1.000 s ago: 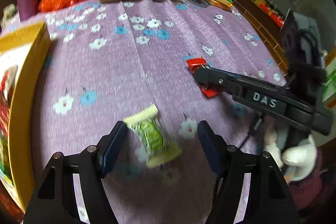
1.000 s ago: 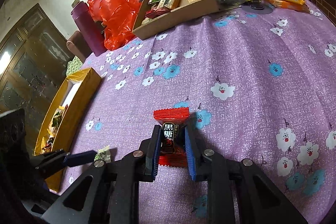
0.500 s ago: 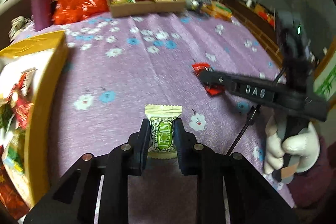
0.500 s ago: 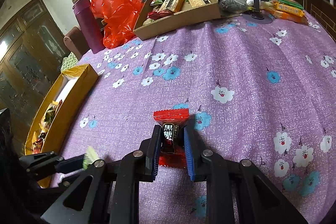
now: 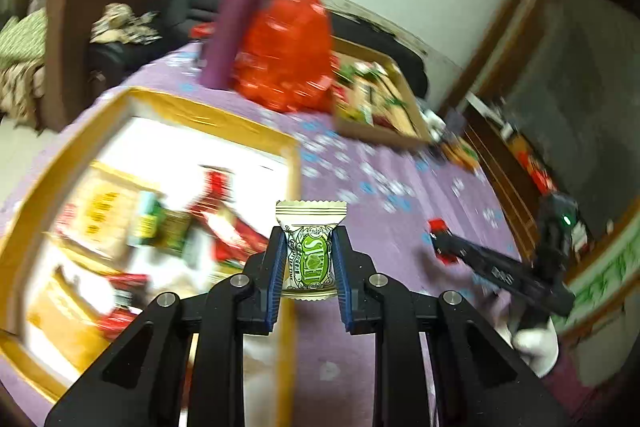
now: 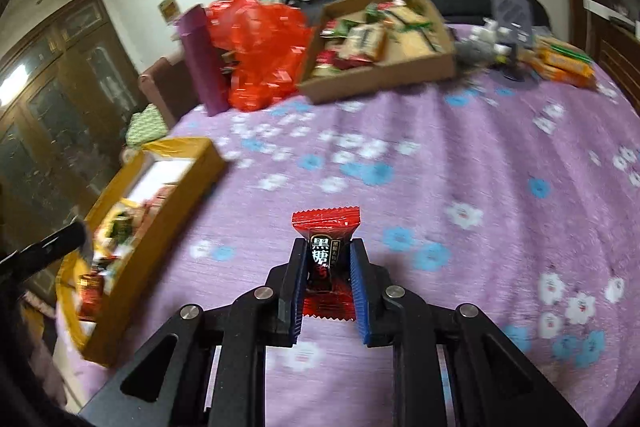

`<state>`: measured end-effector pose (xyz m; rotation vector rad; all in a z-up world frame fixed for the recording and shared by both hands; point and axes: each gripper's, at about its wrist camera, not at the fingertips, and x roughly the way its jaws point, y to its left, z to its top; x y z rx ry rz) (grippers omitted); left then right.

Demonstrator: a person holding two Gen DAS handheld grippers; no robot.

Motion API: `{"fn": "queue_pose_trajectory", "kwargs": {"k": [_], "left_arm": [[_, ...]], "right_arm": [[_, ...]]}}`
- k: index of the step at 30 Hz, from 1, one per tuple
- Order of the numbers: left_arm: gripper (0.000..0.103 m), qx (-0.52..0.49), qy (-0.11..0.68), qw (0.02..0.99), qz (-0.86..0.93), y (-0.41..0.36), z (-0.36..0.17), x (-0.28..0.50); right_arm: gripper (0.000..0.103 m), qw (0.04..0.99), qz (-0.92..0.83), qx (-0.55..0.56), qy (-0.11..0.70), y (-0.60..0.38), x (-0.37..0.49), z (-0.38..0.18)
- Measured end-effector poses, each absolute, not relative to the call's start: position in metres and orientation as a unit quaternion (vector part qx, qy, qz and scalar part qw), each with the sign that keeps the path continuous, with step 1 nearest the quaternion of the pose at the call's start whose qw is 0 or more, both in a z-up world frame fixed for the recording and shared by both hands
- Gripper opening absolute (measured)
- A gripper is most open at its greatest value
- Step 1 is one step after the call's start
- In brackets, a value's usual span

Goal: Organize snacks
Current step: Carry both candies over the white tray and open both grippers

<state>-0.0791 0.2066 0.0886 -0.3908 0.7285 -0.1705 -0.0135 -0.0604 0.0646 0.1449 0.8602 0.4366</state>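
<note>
The left gripper (image 5: 308,263) is squeezed shut on a green and white candy (image 5: 311,255), held in the middle of the left view over the edge of the yellow box (image 5: 208,115). Only this view looks down into that box, full of blurry snacks. The right gripper (image 6: 325,275) pinches a red candy (image 6: 326,255) with the Chinese words 黑糖 on it, above the purple flowered cloth (image 6: 460,155). Only the right view shows the cardboard tray (image 6: 380,75) clearly, at the top.

Green-and-cream candy (image 5: 311,251), red-and-black candy (image 6: 326,247), purple flowered tablecloth (image 6: 460,163), yellow box (image 6: 192,163)
</note>
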Motion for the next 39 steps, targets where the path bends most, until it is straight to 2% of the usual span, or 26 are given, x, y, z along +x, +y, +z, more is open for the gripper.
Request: {"fn": "queue_pose_trajectory", "kwargs": {"k": [8, 17, 18, 19, 21, 23, 26, 34, 39], "left_arm": [[0.02, -0.226, 0.369, 0.901, -0.038, 0.264, 0.08, -0.05], [0.022, -0.275, 0.376, 0.885, -0.022, 0.299, 0.061, -0.027], [0.027, -0.281, 0.373, 0.884, -0.027, 0.301, 0.061, -0.027], [0.037, -0.286, 0.371, 0.883, -0.029, 0.303, 0.061, -0.028], [0.045, -0.292, 0.365, 0.884, -0.032, 0.305, 0.062, -0.033], [0.046, -0.293, 0.36, 0.885, -0.033, 0.305, 0.065, -0.039], [0.046, -0.288, 0.342, 0.894, -0.03, 0.302, 0.076, -0.054], [0.073, -0.208, 0.284, 0.936, 0.006, 0.251, 0.108, -0.099], [0.078, -0.157, 0.279, 0.946, 0.041, 0.211, 0.111, -0.119]], "right_arm": [[0.021, 0.859, 0.287, 0.03, 0.423, 0.042, -0.008, 0.091], [0.021, 0.84, 0.305, -0.032, 0.448, 0.137, 0.006, 0.069], [0.021, 0.841, 0.301, -0.037, 0.448, 0.143, 0.011, 0.067], [0.023, 0.841, 0.3, -0.037, 0.448, 0.148, 0.016, 0.065], [0.024, 0.842, 0.3, -0.029, 0.448, 0.154, 0.025, 0.063], [0.031, 0.842, 0.298, -0.02, 0.448, 0.153, 0.029, 0.064], [0.035, 0.848, 0.297, -0.004, 0.44, 0.14, 0.025, 0.068], [0.037, 0.862, 0.286, 0.012, 0.418, 0.086, -0.019, 0.077], [0.041, 0.873, 0.277, 0.015, 0.4, 0.053, -0.052, 0.08]]}}
